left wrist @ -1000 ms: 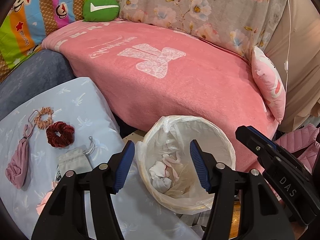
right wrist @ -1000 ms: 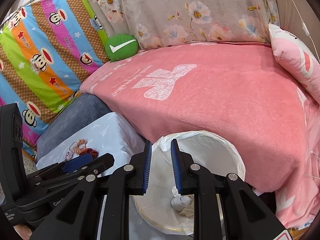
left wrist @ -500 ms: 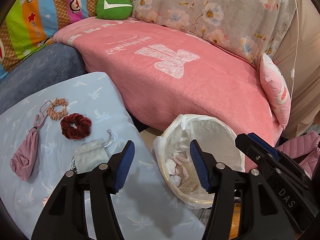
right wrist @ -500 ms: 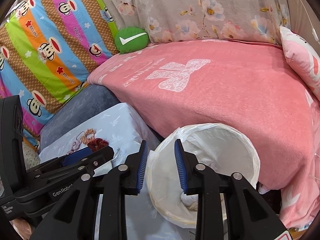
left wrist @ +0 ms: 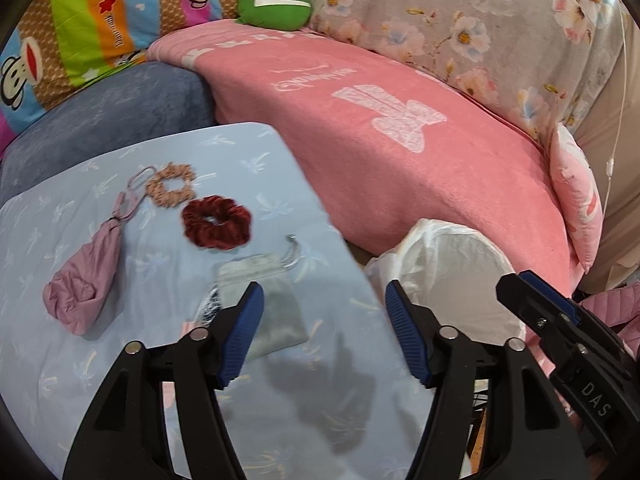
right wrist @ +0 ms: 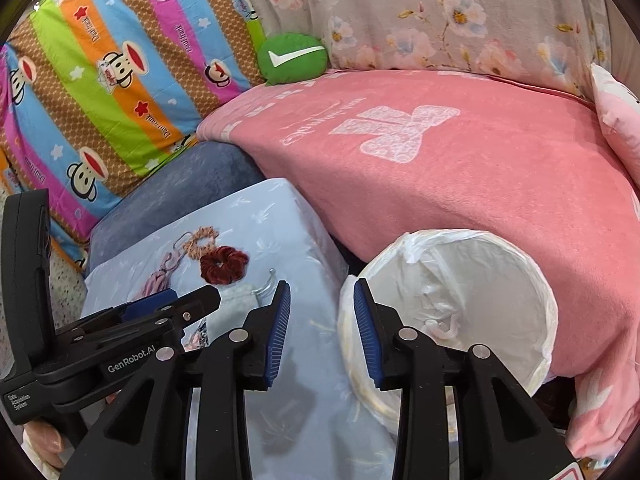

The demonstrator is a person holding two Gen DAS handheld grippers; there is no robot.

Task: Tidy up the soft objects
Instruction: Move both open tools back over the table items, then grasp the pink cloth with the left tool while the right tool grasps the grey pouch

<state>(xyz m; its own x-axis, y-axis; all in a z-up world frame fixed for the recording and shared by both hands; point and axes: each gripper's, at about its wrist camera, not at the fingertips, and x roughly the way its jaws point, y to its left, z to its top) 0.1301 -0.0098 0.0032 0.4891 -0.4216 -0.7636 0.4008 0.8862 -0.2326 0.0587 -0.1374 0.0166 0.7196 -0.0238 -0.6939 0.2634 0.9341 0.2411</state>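
Both the left gripper point(left wrist: 322, 330) and the right gripper point(right wrist: 322, 330) have just been opening and are held spread, nothing between them. An approach is judged underway: the grey pouch point(left wrist: 260, 304), lying on the blue cloth point(left wrist: 120, 380) beside the dark red scrunchie point(left wrist: 216, 222), must next be straddled and pinched.

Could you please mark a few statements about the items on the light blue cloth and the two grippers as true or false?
1. The dark red scrunchie lies on the light blue cloth. True.
2. The left gripper holds the grey pouch. False: its jaws are open and empty.
3. The bin is lined with a white bag. True.
4. The right gripper grips the mauve pouch. False: it is empty.
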